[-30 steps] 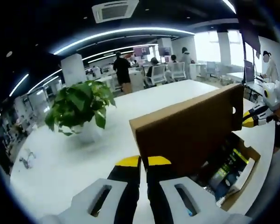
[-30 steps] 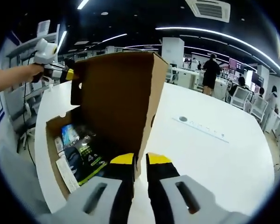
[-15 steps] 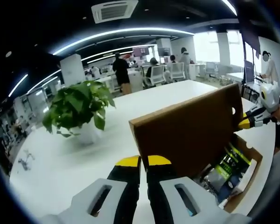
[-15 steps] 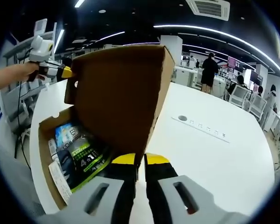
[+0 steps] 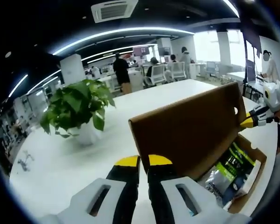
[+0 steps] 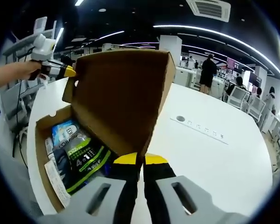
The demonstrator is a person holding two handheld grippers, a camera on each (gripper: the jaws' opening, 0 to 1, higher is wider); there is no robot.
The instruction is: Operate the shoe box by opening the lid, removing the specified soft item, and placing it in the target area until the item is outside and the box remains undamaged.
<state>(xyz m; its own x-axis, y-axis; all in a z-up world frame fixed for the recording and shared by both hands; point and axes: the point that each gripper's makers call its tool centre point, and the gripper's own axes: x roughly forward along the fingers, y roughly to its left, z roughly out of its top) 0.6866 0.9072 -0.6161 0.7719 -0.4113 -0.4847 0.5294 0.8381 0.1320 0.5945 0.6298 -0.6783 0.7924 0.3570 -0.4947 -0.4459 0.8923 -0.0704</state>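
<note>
A brown cardboard shoe box stands open on a white table. Its lid is raised and leans back. My right gripper is shut on the lid's near corner. My left gripper is shut on the other corner of the lid. Each gripper is seen from the other's view, the left gripper at the far flap and the right gripper past the lid. Inside lie green-and-black packets, a blue packet and white paper.
A potted green plant stands on the table left of the box. A white power strip lies on the table right of the lid. A person's hand holds the left gripper. People and office chairs are far behind.
The lid has tipped further back, and more of the packets inside the box shows. Both grippers kept their hold on its corners.
</note>
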